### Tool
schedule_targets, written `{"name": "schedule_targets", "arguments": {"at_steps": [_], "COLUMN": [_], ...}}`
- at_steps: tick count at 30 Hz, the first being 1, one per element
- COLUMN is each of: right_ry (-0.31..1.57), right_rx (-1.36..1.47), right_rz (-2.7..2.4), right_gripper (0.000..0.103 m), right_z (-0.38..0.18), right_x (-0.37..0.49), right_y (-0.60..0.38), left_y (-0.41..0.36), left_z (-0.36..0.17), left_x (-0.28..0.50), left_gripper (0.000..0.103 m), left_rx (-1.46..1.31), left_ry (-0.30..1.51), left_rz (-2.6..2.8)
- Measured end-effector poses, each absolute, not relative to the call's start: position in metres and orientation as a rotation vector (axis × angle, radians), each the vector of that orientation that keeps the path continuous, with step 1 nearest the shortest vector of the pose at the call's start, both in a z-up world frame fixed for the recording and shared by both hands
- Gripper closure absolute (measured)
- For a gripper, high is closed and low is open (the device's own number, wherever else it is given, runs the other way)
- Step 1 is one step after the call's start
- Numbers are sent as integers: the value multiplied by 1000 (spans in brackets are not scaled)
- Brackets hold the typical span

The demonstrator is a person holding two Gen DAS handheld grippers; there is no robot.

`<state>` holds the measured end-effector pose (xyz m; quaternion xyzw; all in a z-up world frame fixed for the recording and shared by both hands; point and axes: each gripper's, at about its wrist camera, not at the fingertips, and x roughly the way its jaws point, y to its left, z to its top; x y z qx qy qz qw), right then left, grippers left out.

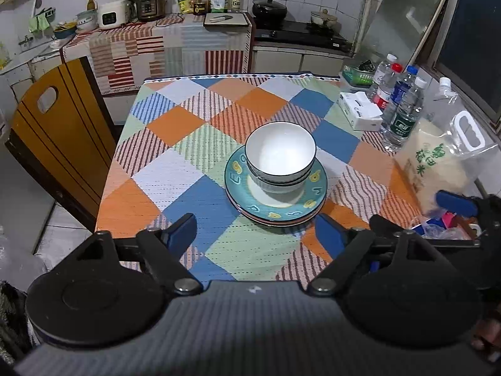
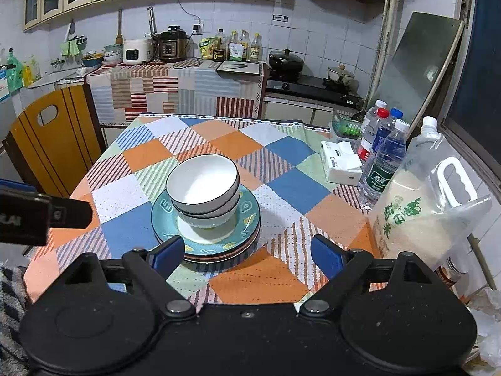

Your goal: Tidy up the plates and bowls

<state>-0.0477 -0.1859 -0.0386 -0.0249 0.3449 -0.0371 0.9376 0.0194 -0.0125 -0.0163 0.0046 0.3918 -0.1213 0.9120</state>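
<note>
White bowls with dark rims are nested in a stack on a teal plate with yellow letters, which lies on other plates on the checked tablecloth. My left gripper is open and empty, just in front of the stack. My right gripper is open and empty, in front and slightly right of the stack. The right gripper's blue fingertip also shows at the right edge of the left wrist view. Part of the left gripper shows at the left of the right wrist view.
Water bottles, a tissue pack and a bag of rice stand along the table's right side. A wooden chair stands at the left. Counters with appliances lie beyond.
</note>
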Motion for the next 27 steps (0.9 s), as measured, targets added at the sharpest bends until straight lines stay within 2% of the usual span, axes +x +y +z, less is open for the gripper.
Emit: {"name": "schedule_targets", "arguments": {"at_steps": [2,4,14,27], "right_ry": [704,708,745,767], "right_rx": [-55,-46,-56,-33], "right_rz": [-94,-104,-119,-158], "right_gripper": [7,7,7,7], "right_z": [-37,-37,-42,-43], "right_x": [-48,-48,-49,-50], "right_y": [-185,-186,-184,-196], "left_y": [-12,-12,-12,-3], "left_z": [-20,-23,-36,-38], "left_x": [20,21,27,16], "left_gripper": [10,7,7,7], "left_rx": [12,21,2,34], "left_ry": [803,810,874,820], "left_rz": [-238,-218,-204,-138]}}
